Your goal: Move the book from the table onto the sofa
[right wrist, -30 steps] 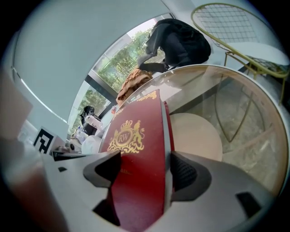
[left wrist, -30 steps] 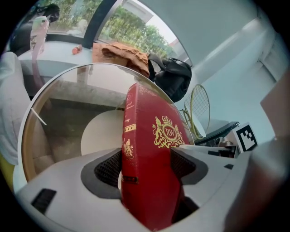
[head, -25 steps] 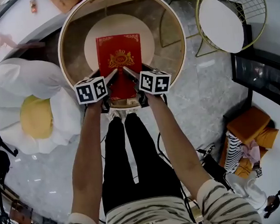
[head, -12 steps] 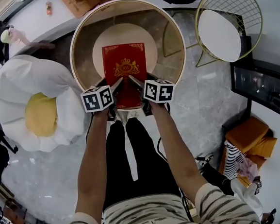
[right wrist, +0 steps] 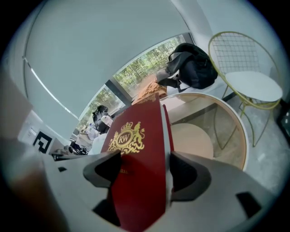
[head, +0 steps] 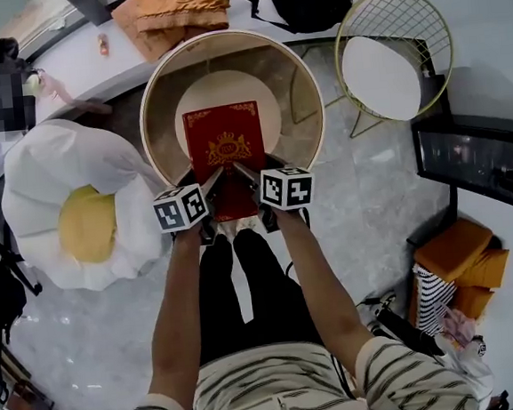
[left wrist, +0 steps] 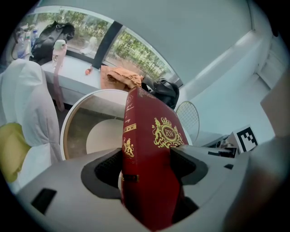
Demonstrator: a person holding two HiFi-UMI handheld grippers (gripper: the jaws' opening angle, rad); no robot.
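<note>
Red hardback book (head: 225,149) at upper centre of the head view, over the round table (head: 300,73), gold-crested cover facing up. Lifted clear or not: hard to tell from above. Long axis running up and down the frame, away from the body; spine on the frame's left, page edges on its right. Left gripper (head: 210,184) pinched tight on the near spine-side corner, right gripper (head: 243,176) likewise on the near page-side corner, book filling both gaps. Probably stiff and fairly heavy, with a glossy, likely slick cover. Far end apt to droop from this near-edge hold; a grip further along both long sides judged steadier. White egg-shaped seat (head: 65,163) at left, presumably the sofa, just beside the table.
</note>
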